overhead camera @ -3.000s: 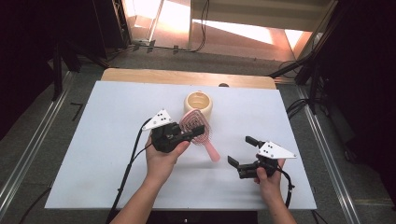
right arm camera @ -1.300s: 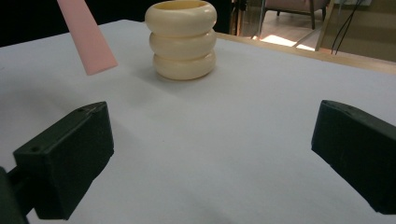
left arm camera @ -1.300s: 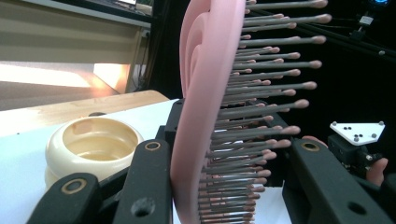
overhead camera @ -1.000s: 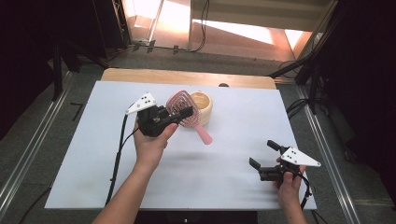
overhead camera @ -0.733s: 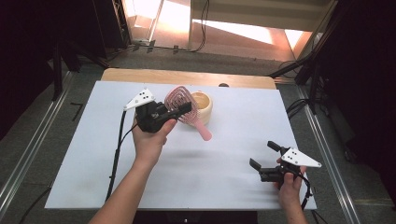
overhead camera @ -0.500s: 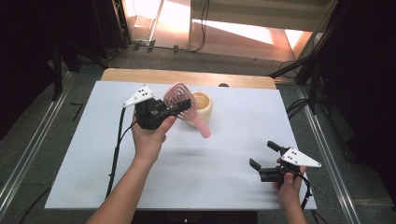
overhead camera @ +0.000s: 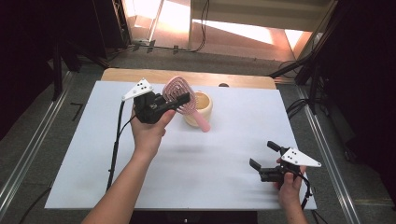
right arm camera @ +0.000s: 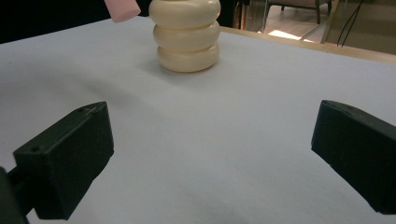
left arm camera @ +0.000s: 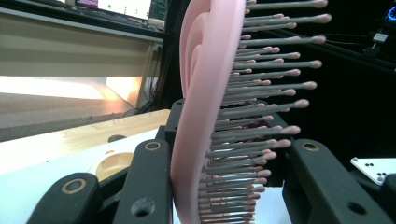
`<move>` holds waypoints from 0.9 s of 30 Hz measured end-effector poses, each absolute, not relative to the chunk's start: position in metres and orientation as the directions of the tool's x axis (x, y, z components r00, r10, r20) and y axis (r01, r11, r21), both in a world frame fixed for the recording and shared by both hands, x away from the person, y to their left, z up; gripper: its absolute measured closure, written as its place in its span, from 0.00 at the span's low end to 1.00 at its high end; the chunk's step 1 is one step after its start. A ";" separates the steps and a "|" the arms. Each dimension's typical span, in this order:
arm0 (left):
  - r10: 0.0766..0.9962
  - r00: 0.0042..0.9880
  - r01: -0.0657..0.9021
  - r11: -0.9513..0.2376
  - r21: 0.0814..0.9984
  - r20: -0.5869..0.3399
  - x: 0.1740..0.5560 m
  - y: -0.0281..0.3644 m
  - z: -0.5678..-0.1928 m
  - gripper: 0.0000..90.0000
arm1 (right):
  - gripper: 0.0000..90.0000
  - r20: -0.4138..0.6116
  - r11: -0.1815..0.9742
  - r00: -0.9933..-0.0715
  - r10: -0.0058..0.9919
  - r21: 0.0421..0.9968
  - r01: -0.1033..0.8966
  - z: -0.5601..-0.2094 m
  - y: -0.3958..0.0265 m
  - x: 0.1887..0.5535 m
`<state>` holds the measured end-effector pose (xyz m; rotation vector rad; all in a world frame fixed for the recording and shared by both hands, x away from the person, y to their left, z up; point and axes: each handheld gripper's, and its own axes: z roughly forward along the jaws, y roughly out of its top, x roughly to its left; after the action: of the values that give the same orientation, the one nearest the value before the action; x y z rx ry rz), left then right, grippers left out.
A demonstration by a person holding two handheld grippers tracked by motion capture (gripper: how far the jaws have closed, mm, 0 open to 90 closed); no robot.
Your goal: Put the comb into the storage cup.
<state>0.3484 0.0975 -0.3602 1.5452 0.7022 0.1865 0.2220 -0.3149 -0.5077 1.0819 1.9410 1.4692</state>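
A pink hairbrush (overhead camera: 180, 95) hangs in the air, its head clamped in my left gripper (overhead camera: 176, 100) at the back middle of the white table (overhead camera: 93, 154). Its handle slants down and to the right, crossing in front of a cream ribbed cup (overhead camera: 201, 108). In the left gripper view the brush head (left arm camera: 205, 107) stands upright between the black jaws, bristles pointing right. My right gripper (overhead camera: 264, 156) rests open near the table's front right corner with nothing between its fingers. Its own view shows the cream cup (right arm camera: 187, 33) ahead and the handle tip (right arm camera: 122, 10) above it.
A wooden strip (overhead camera: 187, 75) runs along the table's far edge. Metal rails (overhead camera: 28, 154) flank the table on both sides. Cables (overhead camera: 299, 105) lie on the floor at the right. Bare white tabletop lies between the two hands.
The left hand has lifted the hairbrush up and back to the left, from the table's middle to beside the cup. The right hand drew back toward the front right corner, then stayed still.
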 end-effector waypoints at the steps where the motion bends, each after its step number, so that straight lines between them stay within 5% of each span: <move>1: 0.531 0.794 0.315 0.057 0.947 -0.296 0.349 0.097 -0.359 0.72 | 0.00 0.088 0.114 -0.577 0.812 0.945 0.305 -0.508 -0.315 0.222; 27: 0.556 0.778 0.306 0.073 0.949 -0.293 0.374 0.096 -0.349 0.72 | 0.00 0.092 0.112 -0.579 0.810 0.945 0.307 -0.508 -0.315 0.222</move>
<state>0.3741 0.0958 -0.3491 1.5261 0.7236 0.2152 0.2224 -0.3151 -0.5082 1.0830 1.9437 1.4741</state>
